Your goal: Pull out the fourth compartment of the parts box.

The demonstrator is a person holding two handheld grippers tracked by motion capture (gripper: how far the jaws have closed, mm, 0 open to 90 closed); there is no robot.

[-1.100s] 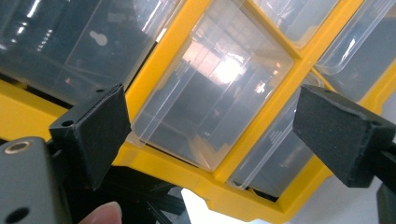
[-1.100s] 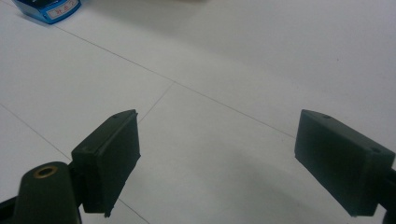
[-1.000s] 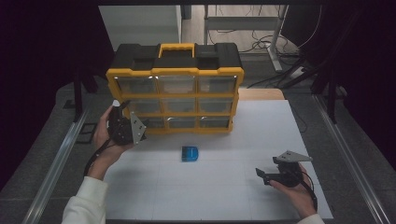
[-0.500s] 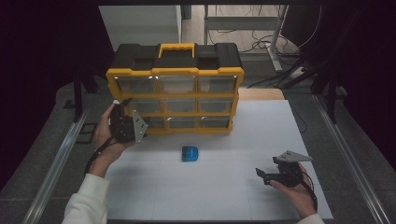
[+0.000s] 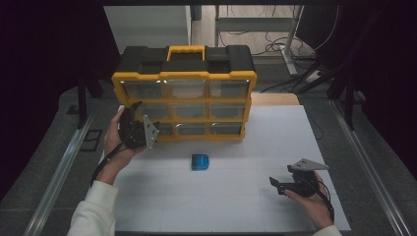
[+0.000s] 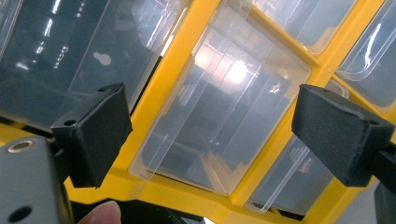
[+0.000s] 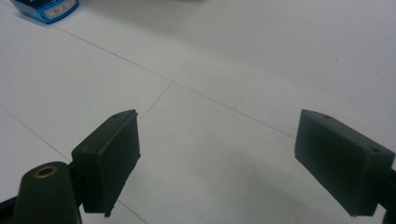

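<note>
A yellow-and-black drawer organizer [image 5: 184, 93] with clear drawers stands at the counter's [image 5: 236, 196] far edge. The left hand-held gripper [image 6: 210, 126] gapes wide before a drawer [image 6: 219, 107]; the right hand-held gripper [image 7: 229, 158] hovers wide, near a small blue box [image 5: 200, 162].

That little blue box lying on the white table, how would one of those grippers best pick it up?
Probably from straight above, jaws closing on two opposite side walls of the blue box. It lies flat and low on the table, with open space all round it, so only its short sides offer a hold.
</note>
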